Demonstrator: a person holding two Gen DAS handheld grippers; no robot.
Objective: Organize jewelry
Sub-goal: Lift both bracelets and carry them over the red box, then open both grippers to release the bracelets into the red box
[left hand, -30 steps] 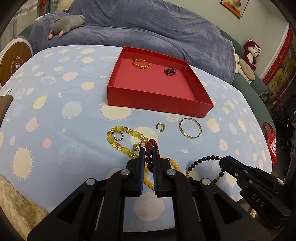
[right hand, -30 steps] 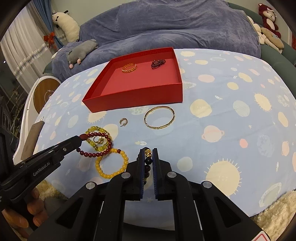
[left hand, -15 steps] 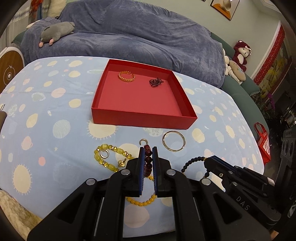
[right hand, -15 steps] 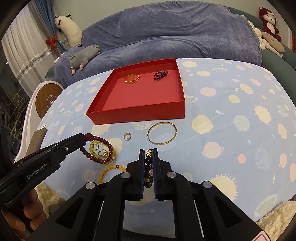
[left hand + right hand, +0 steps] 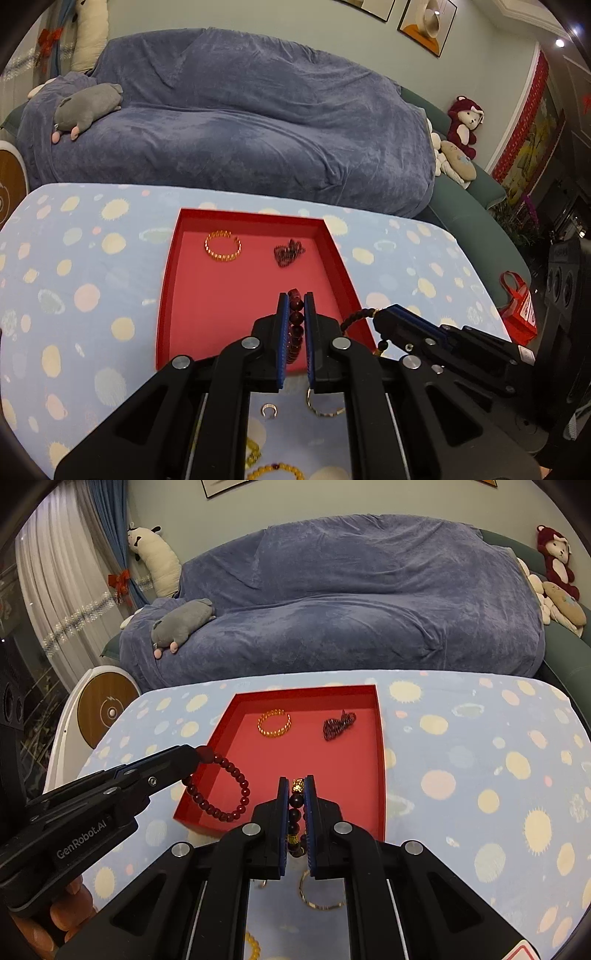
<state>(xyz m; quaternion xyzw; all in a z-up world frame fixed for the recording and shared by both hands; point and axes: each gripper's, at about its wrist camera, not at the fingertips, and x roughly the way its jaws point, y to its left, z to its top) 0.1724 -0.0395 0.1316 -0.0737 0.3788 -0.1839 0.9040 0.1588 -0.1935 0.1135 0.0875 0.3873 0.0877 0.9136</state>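
Left gripper [image 5: 295, 295] pinches the red bracelet [image 5: 221, 786], which we see hanging over the near left corner of the red box [image 5: 380, 753]; right gripper [image 5: 295, 779] pinches the dark bracelet [image 5: 295, 814] over the box's near edge. Inside the box, at its far end, we note a gold bracelet [image 5: 274, 723] and a dark chain [image 5: 338, 724]. A bangle [image 5: 319, 899] and a ring [image 5: 269, 411] lie on the cloth [image 5: 480, 775] just before the box.
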